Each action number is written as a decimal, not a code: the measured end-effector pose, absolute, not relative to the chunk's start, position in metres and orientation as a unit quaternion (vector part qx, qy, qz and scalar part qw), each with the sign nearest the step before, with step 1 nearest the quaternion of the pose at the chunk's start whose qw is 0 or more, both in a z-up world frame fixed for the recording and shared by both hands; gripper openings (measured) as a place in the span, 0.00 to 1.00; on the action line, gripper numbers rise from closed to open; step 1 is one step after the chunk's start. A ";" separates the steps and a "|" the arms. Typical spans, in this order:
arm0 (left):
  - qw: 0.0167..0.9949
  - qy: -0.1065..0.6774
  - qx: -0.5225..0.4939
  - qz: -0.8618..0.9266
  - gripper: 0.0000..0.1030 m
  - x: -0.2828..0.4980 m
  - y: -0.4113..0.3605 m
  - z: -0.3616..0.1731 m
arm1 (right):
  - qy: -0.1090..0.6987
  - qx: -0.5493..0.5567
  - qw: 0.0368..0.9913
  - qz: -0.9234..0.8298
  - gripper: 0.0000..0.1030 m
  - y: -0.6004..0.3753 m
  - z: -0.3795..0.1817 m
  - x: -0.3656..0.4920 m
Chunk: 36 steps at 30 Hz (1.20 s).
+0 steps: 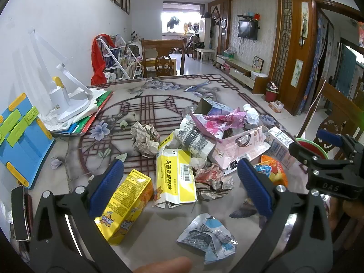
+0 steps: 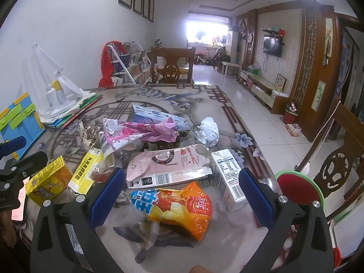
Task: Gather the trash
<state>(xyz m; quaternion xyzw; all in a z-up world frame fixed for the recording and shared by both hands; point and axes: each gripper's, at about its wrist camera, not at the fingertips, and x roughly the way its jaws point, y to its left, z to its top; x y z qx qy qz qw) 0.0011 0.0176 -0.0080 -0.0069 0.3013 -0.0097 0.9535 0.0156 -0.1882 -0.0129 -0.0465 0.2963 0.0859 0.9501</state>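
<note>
A heap of trash lies on the patterned table (image 1: 159, 95). In the left wrist view my left gripper (image 1: 179, 177) is open above a white and yellow flattened box (image 1: 176, 175), with a yellow carton (image 1: 127, 207) by its left finger and a blue-grey wrapper (image 1: 208, 236) near the front edge. In the right wrist view my right gripper (image 2: 182, 184) is open over an orange snack bag (image 2: 179, 204), with a pink flattened box (image 2: 168, 168) behind it and a white milk carton (image 2: 228, 177) by its right finger. The right gripper also shows in the left wrist view (image 1: 327, 159).
A red bin with a green rim (image 2: 298, 186) stands off the table's right edge beside a wooden chair (image 2: 336, 161). A white desk lamp (image 1: 66, 95), books and a blue stand (image 1: 20, 141) occupy the table's left side. Crumpled paper (image 1: 145, 138) lies mid-table.
</note>
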 end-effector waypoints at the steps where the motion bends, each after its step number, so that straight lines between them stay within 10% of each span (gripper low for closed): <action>1: 0.953 0.301 -0.007 -0.010 0.95 0.002 0.016 -0.007 | 0.300 -0.047 0.949 0.086 0.93 -0.196 -0.004 0.024; 36: 0.950 0.313 -0.001 -0.003 0.95 0.004 0.013 -0.008 | 0.302 -0.047 0.948 0.087 0.93 -0.193 -0.009 0.020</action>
